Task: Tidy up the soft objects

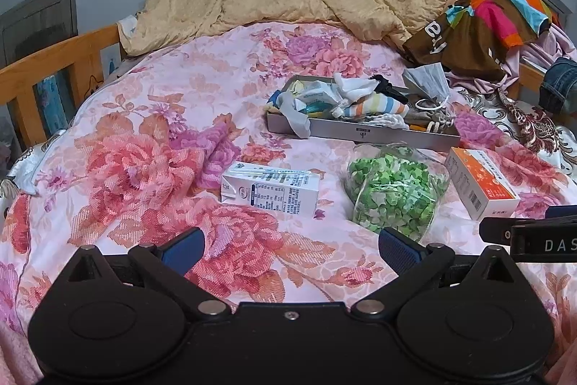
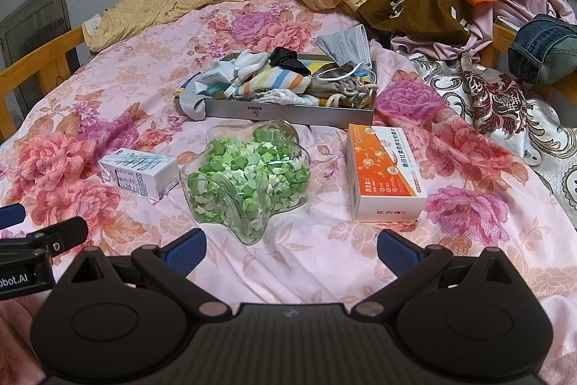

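Behind the star-shaped jar of green paper stars, on the flowered bedspread, lies the grey tray that already holds the soft things: striped cloth, white socks, a drawstring pouch and a grey face mask leaning over its far corner. Left of the jar lies a milk carton; right of it, an orange-and-white box. Both the left gripper and the right gripper hover near the jar's near side, fingers spread wide and holding nothing. No loose soft item shows near the jar, so the sorting appears largely done. The likely remaining step is tidying: tucking the mask and the grey cloth overhanging the tray's left end fully inside, which calls for a light pinch on thin fabric.
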Demonstrator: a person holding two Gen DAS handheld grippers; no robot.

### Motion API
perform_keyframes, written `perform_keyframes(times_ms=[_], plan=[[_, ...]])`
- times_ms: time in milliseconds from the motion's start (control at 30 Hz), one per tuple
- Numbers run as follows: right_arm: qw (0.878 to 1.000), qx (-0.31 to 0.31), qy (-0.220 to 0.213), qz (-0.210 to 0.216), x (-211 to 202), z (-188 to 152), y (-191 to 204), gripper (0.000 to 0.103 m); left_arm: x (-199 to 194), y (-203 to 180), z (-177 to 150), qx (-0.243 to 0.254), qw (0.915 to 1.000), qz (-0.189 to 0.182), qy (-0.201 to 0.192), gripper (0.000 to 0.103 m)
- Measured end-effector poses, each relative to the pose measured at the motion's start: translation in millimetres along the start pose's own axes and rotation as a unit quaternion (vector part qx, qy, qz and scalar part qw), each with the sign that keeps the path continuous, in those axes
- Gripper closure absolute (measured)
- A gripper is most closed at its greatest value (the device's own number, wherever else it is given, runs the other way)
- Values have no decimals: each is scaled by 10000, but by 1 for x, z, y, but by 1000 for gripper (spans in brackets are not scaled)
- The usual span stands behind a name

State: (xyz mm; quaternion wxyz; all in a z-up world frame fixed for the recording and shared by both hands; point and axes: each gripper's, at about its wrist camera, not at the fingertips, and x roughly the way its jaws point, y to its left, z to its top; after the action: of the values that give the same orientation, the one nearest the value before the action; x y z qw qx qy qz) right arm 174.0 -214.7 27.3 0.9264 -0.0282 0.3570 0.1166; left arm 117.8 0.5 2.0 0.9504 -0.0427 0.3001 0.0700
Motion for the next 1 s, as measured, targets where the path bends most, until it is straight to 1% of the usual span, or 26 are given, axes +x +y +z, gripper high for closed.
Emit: perform_keyframes(times_ms=[1000], plan=[[10000,-4,17,-9,0,1,1,0,2,1,-1,-3,10000,46,60,1]])
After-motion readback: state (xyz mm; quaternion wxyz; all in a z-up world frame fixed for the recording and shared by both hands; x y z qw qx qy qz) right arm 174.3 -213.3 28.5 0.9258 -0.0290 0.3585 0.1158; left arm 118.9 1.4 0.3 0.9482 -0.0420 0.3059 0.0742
